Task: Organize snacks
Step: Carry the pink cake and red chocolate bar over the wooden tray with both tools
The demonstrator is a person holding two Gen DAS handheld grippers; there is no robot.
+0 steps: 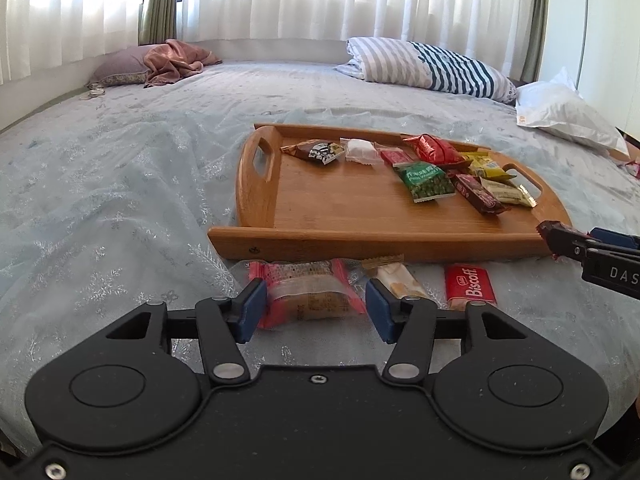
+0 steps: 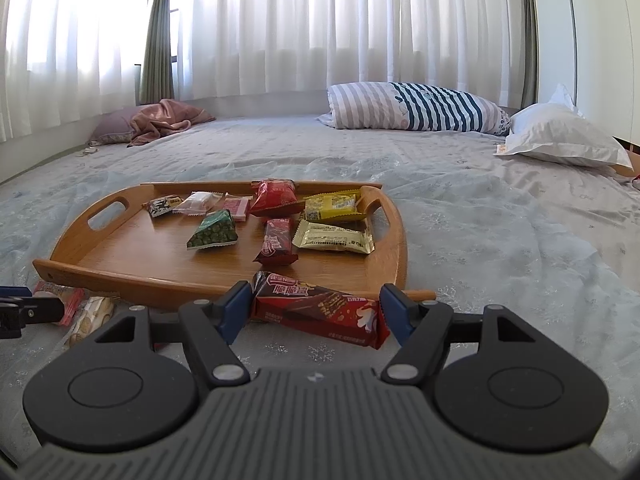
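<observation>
On the bed (image 1: 120, 168), with its pale snowflake-patterned cover, a wooden tray (image 1: 360, 236) with cut-out handles serves as the landmark. Just in front of the tray's near rail, toward its left end, the left tool (image 1: 316, 310) sits low over a pink-edged clear snack packet (image 1: 308, 292); its blue pads stand on either side of the packet, the left one at the wrapper's edge and the right one a little clear of it, so the jaws are about half open and not clamped on it. Just right of that packet, also in front of the tray, lies a cream biscuit packet (image 1: 396, 280), and beyond it a red Biscoff packet (image 1: 470, 286). On the tray itself the snacks run from a dark brown packet (image 1: 316, 151) and a white sweet (image 1: 360, 151) near the far rail, to a green pea packet (image 1: 426, 178) in the middle, a red bag (image 1: 434, 149), a brown bar (image 1: 478, 194) and yellow and gold packets by the right handle. In front of the tray's near right corner, the right tool (image 2: 316, 312) straddles a long red-brown chocolate wafer bar (image 2: 320, 310) lying on the bed cover; its pads stand wide, at the bar's two ends, and I cannot tell whether they press on it. Well beyond the tray are a striped pillow (image 2: 416, 108) and a white pillow (image 2: 560, 136).
</observation>
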